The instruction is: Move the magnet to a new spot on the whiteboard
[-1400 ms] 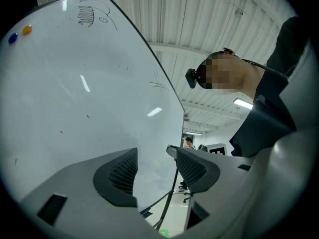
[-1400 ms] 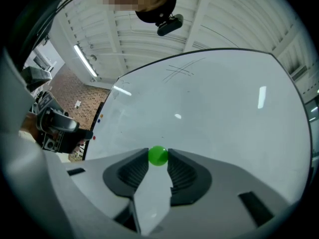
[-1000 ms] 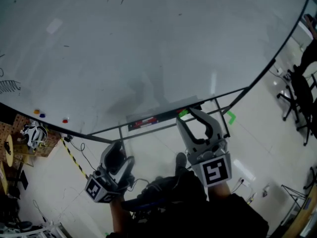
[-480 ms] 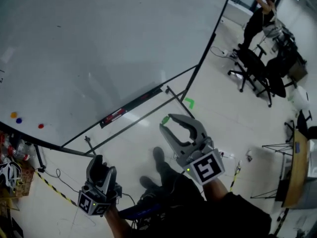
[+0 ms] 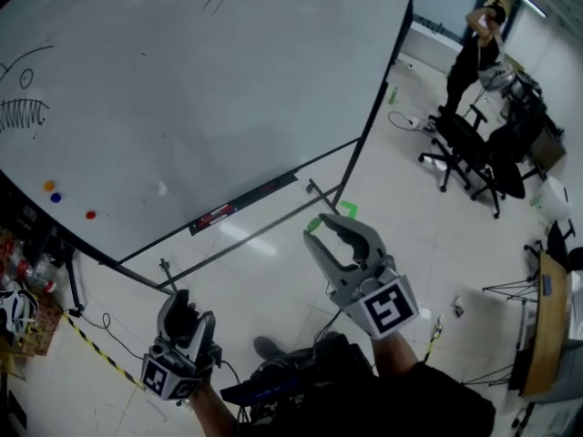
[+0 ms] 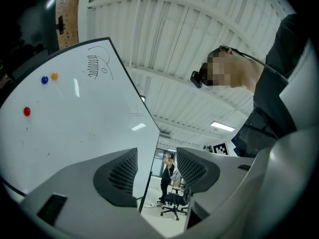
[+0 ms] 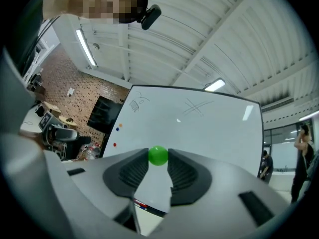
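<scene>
Magnet (image 7: 158,155), a small green ball, sits pinched between the jaw tips of the right gripper (image 5: 319,228) — off the whiteboard (image 5: 200,89), apparently so it can be set down elsewhere on it. That gripper is held forward, aimed toward the board's lower part. The left gripper (image 5: 189,315) hangs low at the person's side, jaws apart and empty — likely idle.
</scene>
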`<move>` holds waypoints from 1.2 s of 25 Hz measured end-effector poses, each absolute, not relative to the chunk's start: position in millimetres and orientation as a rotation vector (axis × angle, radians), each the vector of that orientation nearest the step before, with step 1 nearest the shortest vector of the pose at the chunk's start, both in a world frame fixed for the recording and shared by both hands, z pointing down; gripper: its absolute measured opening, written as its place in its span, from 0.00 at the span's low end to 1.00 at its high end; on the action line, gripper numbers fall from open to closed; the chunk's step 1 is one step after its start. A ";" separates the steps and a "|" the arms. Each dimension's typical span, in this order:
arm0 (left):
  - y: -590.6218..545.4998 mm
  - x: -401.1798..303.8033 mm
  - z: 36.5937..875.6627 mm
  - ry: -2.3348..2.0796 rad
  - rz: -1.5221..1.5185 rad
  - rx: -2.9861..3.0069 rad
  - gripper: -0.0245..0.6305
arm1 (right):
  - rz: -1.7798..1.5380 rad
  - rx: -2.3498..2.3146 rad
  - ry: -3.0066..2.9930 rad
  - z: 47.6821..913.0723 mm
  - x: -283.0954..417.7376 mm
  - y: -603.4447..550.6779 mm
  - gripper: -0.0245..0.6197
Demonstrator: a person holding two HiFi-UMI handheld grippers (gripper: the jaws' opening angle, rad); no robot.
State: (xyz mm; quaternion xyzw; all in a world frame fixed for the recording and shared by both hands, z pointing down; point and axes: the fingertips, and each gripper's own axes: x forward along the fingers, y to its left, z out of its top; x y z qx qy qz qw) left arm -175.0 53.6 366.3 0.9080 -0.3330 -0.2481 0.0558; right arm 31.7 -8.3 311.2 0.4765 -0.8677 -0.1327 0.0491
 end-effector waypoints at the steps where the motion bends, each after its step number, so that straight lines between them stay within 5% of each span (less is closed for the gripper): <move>1: 56.8 -168.4 365.3 -1.011 -0.753 2.759 0.40 | -0.410 1.448 -2.655 308.4 37.1 -4.2 0.27; 16: 136.5 37.9 364.1 -1.024 -0.604 2.761 0.40 | -0.311 1.482 -2.785 306.3 243.4 80.0 0.27; 30: 182.8 91.3 348.9 -1.199 -0.505 2.750 0.40 | -0.373 1.374 -2.881 316.9 290.5 89.9 0.27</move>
